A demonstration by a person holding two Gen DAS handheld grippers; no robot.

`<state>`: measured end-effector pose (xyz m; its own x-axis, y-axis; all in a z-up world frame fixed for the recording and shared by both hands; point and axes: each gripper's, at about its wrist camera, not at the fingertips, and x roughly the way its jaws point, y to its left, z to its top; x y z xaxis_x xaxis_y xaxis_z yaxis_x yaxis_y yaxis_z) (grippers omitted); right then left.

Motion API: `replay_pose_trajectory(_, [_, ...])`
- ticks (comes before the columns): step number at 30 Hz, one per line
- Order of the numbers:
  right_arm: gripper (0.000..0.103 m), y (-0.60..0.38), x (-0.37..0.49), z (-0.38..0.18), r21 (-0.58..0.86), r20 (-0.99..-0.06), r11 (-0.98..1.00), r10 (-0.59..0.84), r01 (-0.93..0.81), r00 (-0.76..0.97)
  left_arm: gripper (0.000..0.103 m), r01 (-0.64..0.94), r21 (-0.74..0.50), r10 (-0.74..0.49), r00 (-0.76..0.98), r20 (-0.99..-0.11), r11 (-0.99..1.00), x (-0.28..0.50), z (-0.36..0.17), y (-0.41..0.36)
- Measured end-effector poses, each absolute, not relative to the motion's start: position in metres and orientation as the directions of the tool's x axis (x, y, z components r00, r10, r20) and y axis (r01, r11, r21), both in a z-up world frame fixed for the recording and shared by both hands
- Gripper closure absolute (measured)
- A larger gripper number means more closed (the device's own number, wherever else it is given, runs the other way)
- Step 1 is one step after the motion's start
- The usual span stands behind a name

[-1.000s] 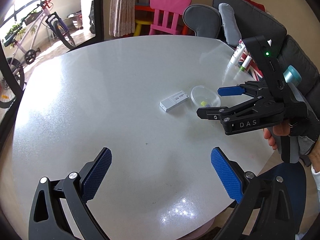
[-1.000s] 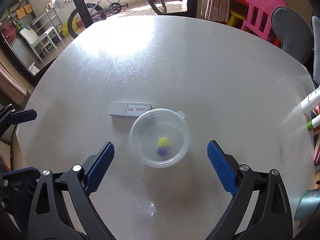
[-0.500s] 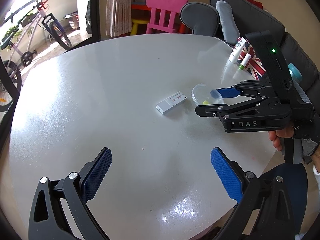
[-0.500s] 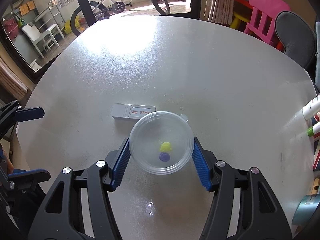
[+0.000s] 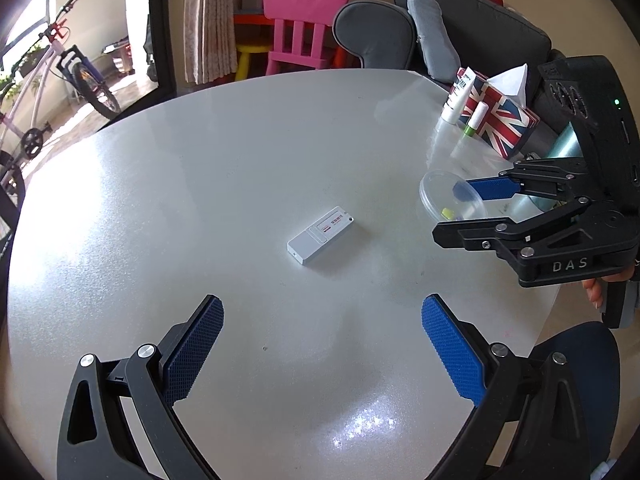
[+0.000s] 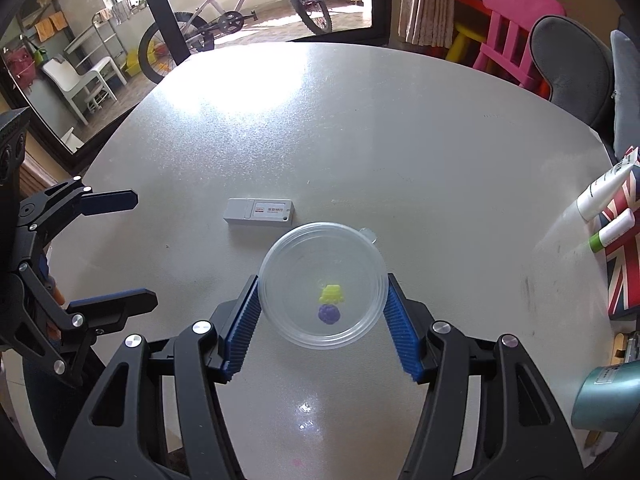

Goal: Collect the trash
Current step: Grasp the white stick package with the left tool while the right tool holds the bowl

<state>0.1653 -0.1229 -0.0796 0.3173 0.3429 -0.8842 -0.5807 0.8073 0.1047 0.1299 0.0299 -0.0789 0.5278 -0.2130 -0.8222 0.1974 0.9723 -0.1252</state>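
Between the blue pads of the right hand-held gripper (image 6: 322, 322) sits the round clear plastic container (image 6: 323, 285), pinched at its rim on both sides, a yellow scrap and a purple scrap lying in its bottom. Just beyond it on the round grey speckled table (image 6: 400, 140) lies the small white rectangular box with a red-printed label (image 6: 259, 211), close to the container's far edge, its long axis running across that gripper's line. For the left hand-held gripper (image 5: 322, 350), spread wide and empty, the same box (image 5: 321, 234) lies straight ahead on bare table, well apart from the pads and set slantwise, so I judge the free left hand the likelier one to take it. Only the right wrist view shows both pads on the container's rim; only the left wrist view shows the container (image 5: 452, 202) tilted, seemingly clear of the table
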Motion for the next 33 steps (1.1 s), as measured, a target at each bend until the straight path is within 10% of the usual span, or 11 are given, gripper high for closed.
replay_pose_trajectory(22, [0.043, -0.143, 0.180, -0.087, 0.108, -0.889, 0.827, 0.329, -0.552, 0.320, 0.008, 0.335, -0.074, -0.246, 0.507, -0.826, 0.939, 0.184, -0.108, 0.021])
replay_pose_trajectory(33, [0.043, -0.143, 0.181, -0.089, 0.106, -0.887, 0.829, 0.329, -0.550, 0.324, 0.061, 0.336, -0.052, -0.227, 0.508, -0.831, 0.941, 0.190, -0.113, 0.018])
